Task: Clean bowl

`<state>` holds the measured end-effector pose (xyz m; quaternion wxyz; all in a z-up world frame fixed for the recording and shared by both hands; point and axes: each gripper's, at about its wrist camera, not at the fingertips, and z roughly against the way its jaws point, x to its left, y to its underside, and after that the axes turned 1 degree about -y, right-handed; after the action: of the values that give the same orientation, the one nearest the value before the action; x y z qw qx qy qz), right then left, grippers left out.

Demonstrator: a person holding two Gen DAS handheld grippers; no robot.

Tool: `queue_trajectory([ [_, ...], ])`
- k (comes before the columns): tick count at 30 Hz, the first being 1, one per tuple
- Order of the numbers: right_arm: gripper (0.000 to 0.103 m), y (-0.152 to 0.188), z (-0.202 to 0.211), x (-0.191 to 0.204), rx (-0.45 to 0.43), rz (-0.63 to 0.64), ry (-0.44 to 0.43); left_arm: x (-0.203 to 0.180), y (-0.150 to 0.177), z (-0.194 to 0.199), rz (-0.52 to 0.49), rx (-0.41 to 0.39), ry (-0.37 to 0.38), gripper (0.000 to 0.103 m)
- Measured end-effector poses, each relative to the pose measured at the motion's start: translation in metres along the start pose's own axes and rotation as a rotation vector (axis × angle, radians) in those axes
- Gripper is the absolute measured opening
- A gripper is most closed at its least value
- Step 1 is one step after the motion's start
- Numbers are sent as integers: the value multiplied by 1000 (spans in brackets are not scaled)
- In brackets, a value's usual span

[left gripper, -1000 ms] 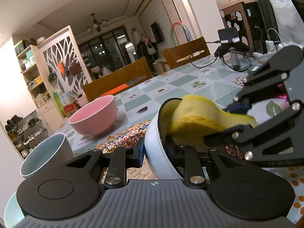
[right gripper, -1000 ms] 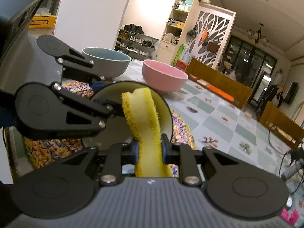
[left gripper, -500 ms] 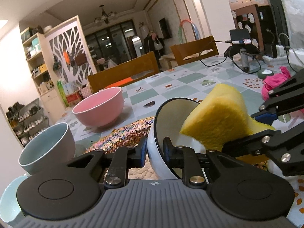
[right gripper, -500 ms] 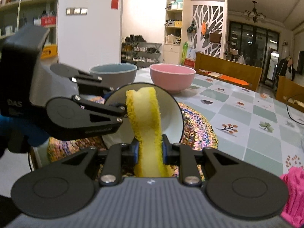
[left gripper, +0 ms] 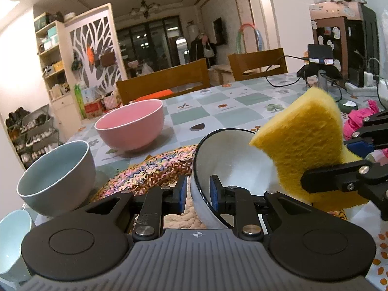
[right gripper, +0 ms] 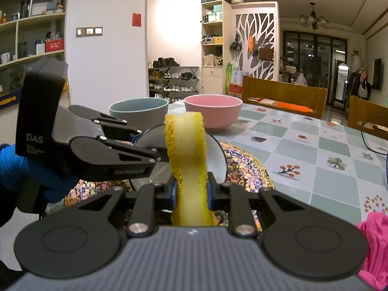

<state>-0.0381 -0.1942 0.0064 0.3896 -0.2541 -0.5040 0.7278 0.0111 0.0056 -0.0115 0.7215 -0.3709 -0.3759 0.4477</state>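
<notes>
My left claw [left gripper: 197, 191] pinches the white bowl's [left gripper: 232, 160] rim above the woven mat [left gripper: 155, 167] on the checked tablecloth [left gripper: 242, 111], my right claw [right gripper: 191, 189] clamps the yellow sponge [right gripper: 186, 150] against it, wooden chairs [left gripper: 162, 80] lining the far edge

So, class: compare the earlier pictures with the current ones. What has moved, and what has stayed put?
The yellow sponge, pinched in the right gripper, has come up out of the white bowl to its rim. The left gripper stays clamped on the bowl's wall. The pink bowl and grey bowl have not moved on the table.
</notes>
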Motion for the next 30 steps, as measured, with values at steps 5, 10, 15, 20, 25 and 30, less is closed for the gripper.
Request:
queue_trajectory([
  [5, 23, -6, 1, 1, -18, 2, 5, 4, -1, -4, 16, 14, -2, 24],
  [10, 23, -9, 2, 2, -24, 4, 15, 9, -2, -5, 27, 15, -3, 27],
  [15, 23, -9, 7, 3, -31, -4, 26, 12, -7, 0, 22, -11, -9, 36],
  [20, 23, -10, 11, 1, -34, -11, 46, 11, -15, 9, 5, -31, 4, 46],
  [25, 23, -11, 16, -2, -31, -20, 73, 3, -21, 17, -40, -36, 42, 55],
  [30, 23, -11, 19, -8, -14, -28, 97, -5, -24, 26, -74, -35, 90, 57],
])
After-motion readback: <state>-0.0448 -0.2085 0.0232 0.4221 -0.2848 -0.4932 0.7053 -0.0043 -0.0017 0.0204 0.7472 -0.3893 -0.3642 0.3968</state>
